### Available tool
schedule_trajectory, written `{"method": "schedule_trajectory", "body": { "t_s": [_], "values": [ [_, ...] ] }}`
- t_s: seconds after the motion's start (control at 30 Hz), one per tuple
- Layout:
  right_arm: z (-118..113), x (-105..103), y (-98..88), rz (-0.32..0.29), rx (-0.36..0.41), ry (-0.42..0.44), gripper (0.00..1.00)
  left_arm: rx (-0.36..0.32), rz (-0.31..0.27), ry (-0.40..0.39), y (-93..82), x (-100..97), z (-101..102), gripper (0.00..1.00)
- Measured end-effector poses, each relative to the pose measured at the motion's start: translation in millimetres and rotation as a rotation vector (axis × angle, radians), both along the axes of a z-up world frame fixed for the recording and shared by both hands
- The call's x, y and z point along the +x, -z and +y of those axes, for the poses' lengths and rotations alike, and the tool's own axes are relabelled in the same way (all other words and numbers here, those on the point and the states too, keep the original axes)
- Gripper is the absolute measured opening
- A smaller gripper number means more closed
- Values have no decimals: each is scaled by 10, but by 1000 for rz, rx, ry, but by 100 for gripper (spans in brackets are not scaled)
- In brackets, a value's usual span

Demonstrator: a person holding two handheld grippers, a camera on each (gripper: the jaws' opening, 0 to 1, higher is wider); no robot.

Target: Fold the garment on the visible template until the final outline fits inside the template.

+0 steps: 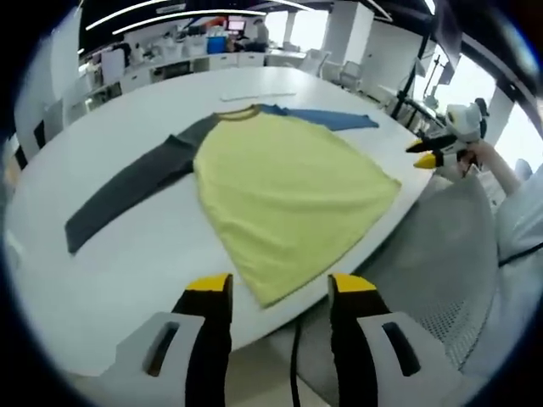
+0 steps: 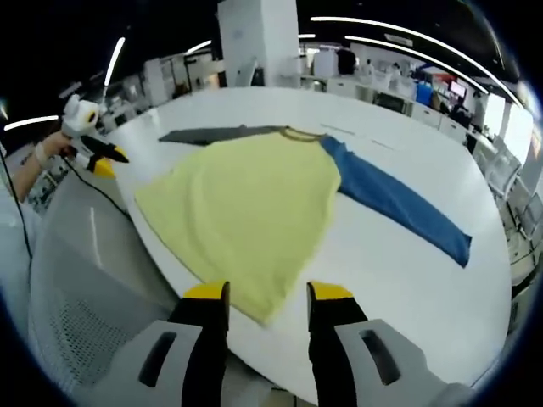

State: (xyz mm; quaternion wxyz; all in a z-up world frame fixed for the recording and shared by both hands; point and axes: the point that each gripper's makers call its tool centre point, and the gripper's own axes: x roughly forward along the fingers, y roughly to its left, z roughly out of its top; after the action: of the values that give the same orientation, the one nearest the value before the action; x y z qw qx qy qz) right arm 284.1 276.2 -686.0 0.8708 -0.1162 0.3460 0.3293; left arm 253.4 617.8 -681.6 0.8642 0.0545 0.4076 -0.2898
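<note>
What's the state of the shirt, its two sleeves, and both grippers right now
shirt: spread flat on the white table, unfolded, hem corner near the table edge.
grey sleeve: stretched straight out, flat.
blue sleeve: stretched straight out, flat.
left gripper: open, holding nothing, at the hem.
right gripper: open, holding nothing, at the hem.

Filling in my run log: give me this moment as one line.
shirt: flat, unfolded on table | left gripper: open, empty, near hem | right gripper: open, empty, near hem

Probably an open-plan office: rows of desks point(image 1: 182, 64), monitors point(image 2: 459, 88), ceiling strip lights point(image 2: 399, 38).
</note>
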Motion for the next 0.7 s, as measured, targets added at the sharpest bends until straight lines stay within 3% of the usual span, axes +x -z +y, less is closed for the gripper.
{"method": "schedule_trajectory", "body": {
  "t_s": [0.4, 0.7],
  "values": [
    [-45, 85, -86, -34, -24, -16, 46, 0, -39, -4, -83, -58, 10, 60],
    [-138, 158, -203, -58, -24, -17, 52, 9, -48, 1, -129, -108, 38, 65]
  ]
}}
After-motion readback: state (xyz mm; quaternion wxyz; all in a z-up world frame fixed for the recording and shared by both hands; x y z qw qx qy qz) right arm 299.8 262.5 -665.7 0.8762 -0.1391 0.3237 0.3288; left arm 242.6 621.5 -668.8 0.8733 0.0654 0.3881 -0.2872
